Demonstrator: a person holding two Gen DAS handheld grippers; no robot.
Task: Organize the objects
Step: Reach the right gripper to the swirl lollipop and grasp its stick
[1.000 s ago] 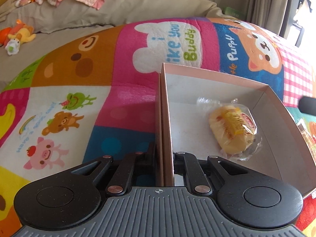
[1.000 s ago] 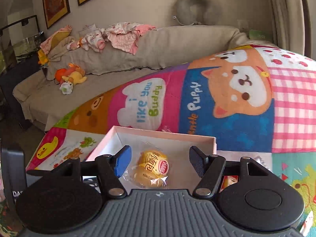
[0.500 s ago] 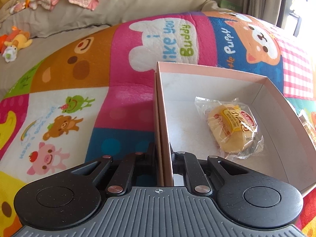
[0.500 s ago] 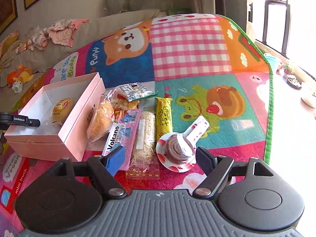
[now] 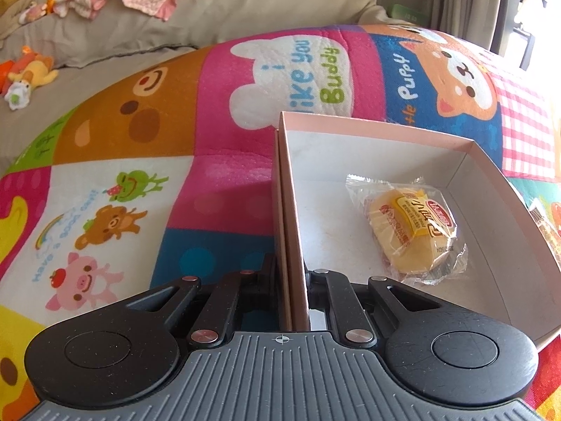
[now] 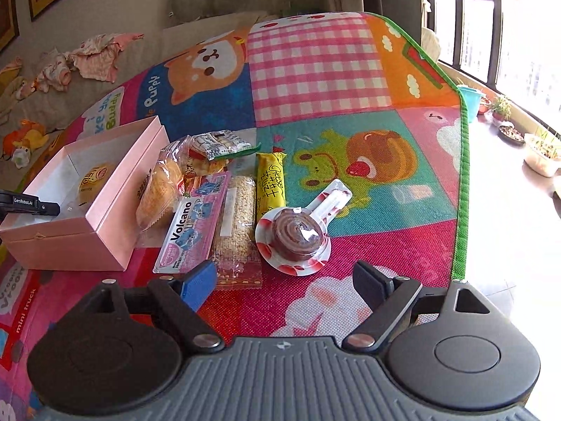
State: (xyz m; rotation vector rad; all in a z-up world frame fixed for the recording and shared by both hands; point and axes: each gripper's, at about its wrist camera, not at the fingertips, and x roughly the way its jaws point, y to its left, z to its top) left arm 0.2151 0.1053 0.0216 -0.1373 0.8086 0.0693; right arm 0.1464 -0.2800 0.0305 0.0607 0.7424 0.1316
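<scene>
Left gripper (image 5: 292, 280) clamped on box (image 5: 385, 129) wall; one cake (image 5: 413, 231) inside, ahead-right. Right gripper (image 6: 284, 280) wide apart, empty, lollipop (image 6: 294, 236) just ahead, other snacks ahead-left. Risk: thin wall buckles or box skids if left pulls while right loads.

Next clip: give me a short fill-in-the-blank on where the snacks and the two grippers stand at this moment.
1. The left gripper is shut on one ____ of the pink box.
2. The box holds ____ wrapped cake.
3. The right gripper is ____ and holds nothing.
4. The packet next to the Volcano packet, on the side away from the box, is the ____ bar.

Missing words: wall; one; open; sesame
</scene>
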